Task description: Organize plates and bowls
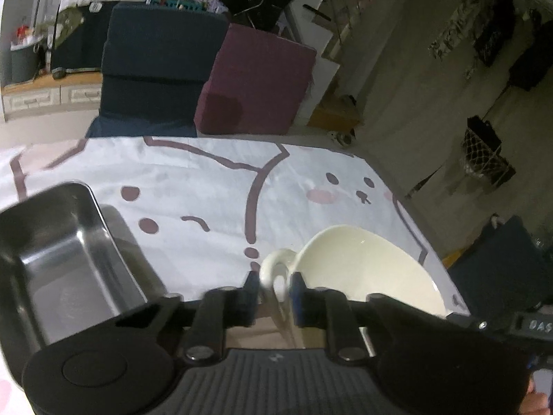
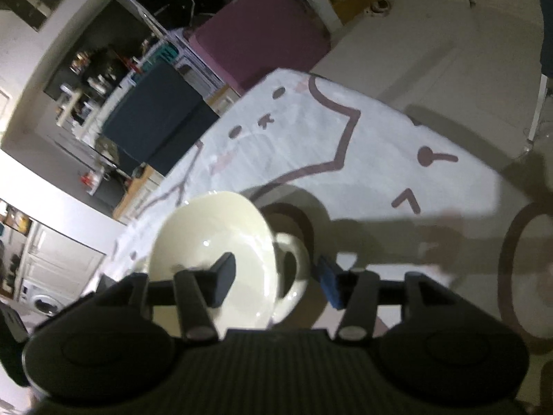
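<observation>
A cream cup (image 1: 363,269) with a loop handle (image 1: 273,259) stands on the white cartoon-print tablecloth (image 1: 207,190), close in front of both grippers. My left gripper (image 1: 274,282) is shut on that handle, with a pad on each side of the loop. In the right wrist view the same cup (image 2: 207,235) fills the lower left. My right gripper (image 2: 274,273) stands open around its rim and handle (image 2: 293,252): one finger lies over the cup's inside, and the blue pad (image 2: 326,282) is clear of the handle. A steel rectangular tray (image 1: 69,249) sits empty at the left.
Beyond the table's far edge stand a navy block (image 1: 155,69) and a maroon block (image 1: 255,79). The table's right edge (image 1: 425,242) drops to the floor just past the cup. Shelves and clutter line the back wall.
</observation>
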`<state>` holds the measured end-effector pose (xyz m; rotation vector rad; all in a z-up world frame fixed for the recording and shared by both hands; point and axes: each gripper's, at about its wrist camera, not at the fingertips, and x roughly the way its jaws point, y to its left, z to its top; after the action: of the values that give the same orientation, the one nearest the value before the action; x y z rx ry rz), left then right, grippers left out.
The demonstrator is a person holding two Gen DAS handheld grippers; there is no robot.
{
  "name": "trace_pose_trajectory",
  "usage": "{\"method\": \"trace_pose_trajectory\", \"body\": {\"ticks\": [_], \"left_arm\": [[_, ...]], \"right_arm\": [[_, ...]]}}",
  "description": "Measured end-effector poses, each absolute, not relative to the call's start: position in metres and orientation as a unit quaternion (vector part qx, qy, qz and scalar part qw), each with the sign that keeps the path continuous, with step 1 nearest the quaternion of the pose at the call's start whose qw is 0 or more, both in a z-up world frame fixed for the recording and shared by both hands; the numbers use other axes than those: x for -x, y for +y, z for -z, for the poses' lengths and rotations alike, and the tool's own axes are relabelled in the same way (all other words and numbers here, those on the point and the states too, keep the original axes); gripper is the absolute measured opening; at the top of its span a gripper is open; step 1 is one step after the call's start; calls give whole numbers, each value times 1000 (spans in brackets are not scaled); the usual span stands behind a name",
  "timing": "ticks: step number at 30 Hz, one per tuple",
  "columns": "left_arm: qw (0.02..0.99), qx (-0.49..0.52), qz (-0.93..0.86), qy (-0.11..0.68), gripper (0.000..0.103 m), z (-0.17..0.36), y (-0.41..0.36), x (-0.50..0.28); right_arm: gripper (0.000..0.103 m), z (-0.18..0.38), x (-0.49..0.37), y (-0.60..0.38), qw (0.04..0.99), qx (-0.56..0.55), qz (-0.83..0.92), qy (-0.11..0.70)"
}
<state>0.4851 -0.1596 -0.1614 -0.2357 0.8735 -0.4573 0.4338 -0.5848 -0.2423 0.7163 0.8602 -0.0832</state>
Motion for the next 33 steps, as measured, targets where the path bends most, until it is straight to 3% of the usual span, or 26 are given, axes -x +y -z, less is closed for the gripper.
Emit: {"method": "trace_pose_trajectory", "body": {"ticks": [4,6,8,19,23,25,28,31,33], "left_arm": [[870,131,218,423,18,164,-156,-486],[869,133,216,425,18,163,-155,-483],[868,135,213,427,18,162,-154,-480],[842,160,235,458,15,163,-136,-446],[830,172,226,480,18,165,-141,-458],[831,153,223,486,19,166,-150,-462],[828,135,218,499,20,169,-159,-469],[824,132,213,508,22,173,-163,-475],[824,127,213,510,22,174,-165,-477]], "right_arm": [[43,247,-434,-587,839,-358,39,408],[30,247,-429,-594,836,-363,45,410],[25,247,-427,-597,836,-358,49,413],[28,240,-423,-601,845,-306,22,437],[43,238,-424,-596,852,-288,5,438],[45,236,-426,-590,857,-268,7,439],[45,239,-430,-581,860,-243,15,449],[31,247,-435,-577,852,-242,31,464],[31,251,-435,-579,850,-250,33,463]]}}
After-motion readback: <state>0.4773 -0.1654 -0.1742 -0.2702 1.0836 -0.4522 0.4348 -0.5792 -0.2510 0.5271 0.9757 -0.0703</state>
